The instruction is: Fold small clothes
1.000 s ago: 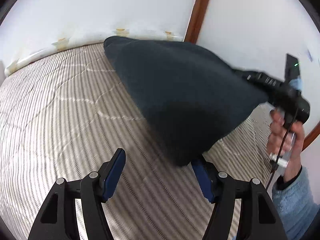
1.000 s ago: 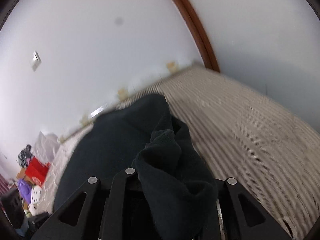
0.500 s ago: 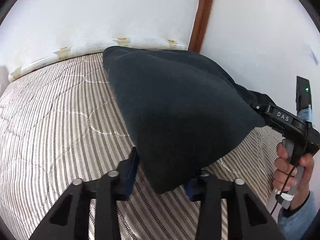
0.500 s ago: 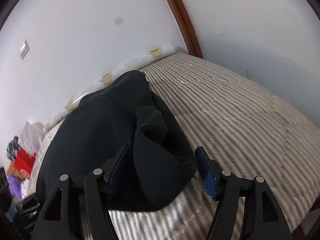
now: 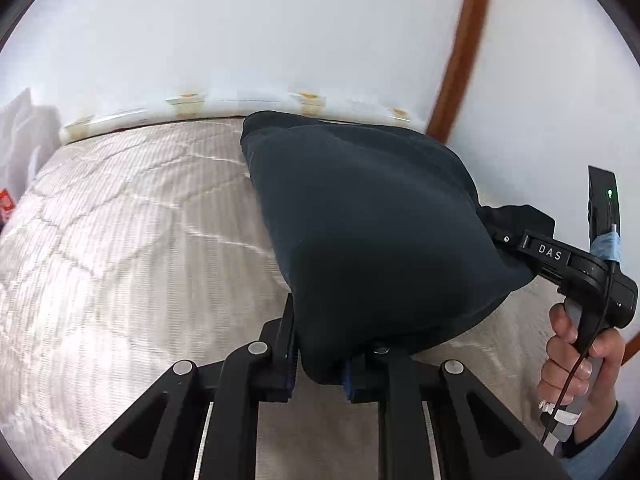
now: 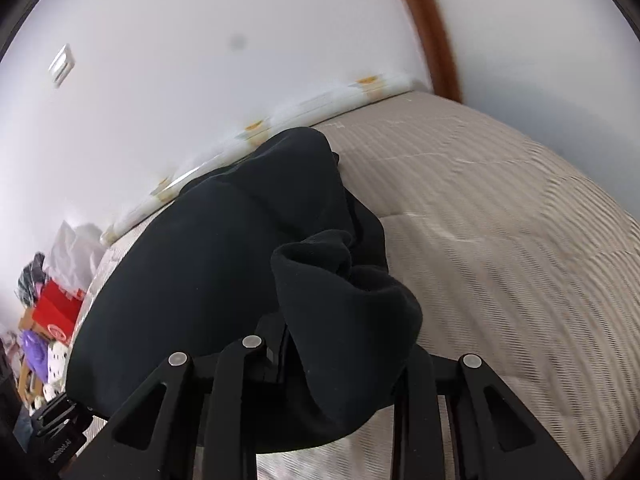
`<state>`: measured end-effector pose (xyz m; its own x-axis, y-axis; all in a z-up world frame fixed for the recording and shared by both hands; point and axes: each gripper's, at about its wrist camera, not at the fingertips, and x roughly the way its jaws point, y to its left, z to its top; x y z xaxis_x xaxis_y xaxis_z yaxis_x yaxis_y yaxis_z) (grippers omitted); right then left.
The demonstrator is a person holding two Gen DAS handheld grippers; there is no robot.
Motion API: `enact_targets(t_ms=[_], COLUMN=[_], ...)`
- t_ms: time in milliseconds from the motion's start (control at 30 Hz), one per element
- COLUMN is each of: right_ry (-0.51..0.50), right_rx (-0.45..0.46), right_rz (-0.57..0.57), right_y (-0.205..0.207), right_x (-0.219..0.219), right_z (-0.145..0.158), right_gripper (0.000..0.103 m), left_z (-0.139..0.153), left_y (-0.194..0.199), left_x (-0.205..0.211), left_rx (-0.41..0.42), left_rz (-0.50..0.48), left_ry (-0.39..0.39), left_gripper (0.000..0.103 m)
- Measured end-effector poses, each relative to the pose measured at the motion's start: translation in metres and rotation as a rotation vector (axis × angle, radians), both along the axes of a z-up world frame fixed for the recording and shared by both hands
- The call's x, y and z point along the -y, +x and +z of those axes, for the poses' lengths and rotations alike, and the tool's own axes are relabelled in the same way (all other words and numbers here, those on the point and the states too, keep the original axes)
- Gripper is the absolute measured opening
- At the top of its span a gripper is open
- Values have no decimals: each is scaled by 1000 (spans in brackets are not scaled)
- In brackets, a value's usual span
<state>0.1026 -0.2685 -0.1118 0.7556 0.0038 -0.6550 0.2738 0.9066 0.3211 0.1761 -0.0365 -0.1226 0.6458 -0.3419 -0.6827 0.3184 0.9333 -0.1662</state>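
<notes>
A dark navy garment (image 5: 368, 232) hangs stretched above the striped mattress (image 5: 120, 240). In the left wrist view my left gripper (image 5: 318, 344) is closing, and its blue pads pinch the garment's near lower corner. My right gripper (image 5: 505, 240), held by a hand (image 5: 576, 360), bites into the cloth at the right. From the right wrist camera the same garment (image 6: 208, 272) spreads away to the left. A bunched fold of it fills the closing jaws of my right gripper (image 6: 340, 364) and hides the pads.
White walls meet at a brown wooden trim (image 5: 460, 60) behind the mattress (image 6: 500, 240). A white padded strip (image 5: 240, 104) runs along its far edge. Red, purple and white clutter (image 6: 48, 312) sits beyond the bed at the left.
My left jaws went from wide apart to clamped on the garment's near corner. My right jaws opened around the bunched cloth half a second ago and have closed on it again.
</notes>
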Motion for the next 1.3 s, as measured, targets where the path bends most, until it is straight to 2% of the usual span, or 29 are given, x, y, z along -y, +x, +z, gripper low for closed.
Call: enact_targets(t_ms=[200, 333, 433, 600, 733, 833, 900, 933, 1000, 1100, 1167, 1233, 1267, 1300], right_ry=[2, 7, 22, 87, -11, -32, -33, -39, -39, -31, -35, -65, -71, -61], right_rx=[-4, 14, 36, 54, 83, 108, 124, 139, 156, 141, 113, 42, 24, 35], right_rz=[118, 191, 219, 249, 218, 186, 190, 195, 199, 211, 218, 202, 208, 221], right_y=[36, 41, 31, 18, -5, -18, -20, -19, -14, 5, 25, 46, 53, 56], right_x=[-59, -87, -84, -63, -55, -48, -49, -52, -55, -62, -68, -74, -75, -73], right_z=[-1, -1, 1, -1, 14, 24, 30, 34, 38, 37, 30, 19, 14, 12], right_gripper=[26, 26, 26, 27, 27, 30, 30, 30, 30, 30, 30, 25, 3, 4], left_z=[-1, -7, -14, -21, -19, -17, -16, -16, -13, -3, 4, 8, 11, 13], left_y=[9, 8, -1, -10, -20, -24, -29, -33, -48, -65, -71, -72, -71, -71], left_x=[-63, -94, -108, -107, -112, -113, -109, -107, -102, -99, -101, -105, -107, -109], left_rx=[-27, -68, -96, -94, -100, -107, -115, -118, -95, -52, -38, -35, -33, -29], left_rz=[93, 119, 99, 97, 103, 95, 66, 38, -13, -17, -22, -22, -12, -1], left_ry=[6, 5, -20, 11, 11, 7, -13, -20, -18, 21, 13, -1, -1, -1], left_gripper=[16, 16, 15, 13, 13, 13, 28, 39, 42, 42, 48, 49, 49, 49])
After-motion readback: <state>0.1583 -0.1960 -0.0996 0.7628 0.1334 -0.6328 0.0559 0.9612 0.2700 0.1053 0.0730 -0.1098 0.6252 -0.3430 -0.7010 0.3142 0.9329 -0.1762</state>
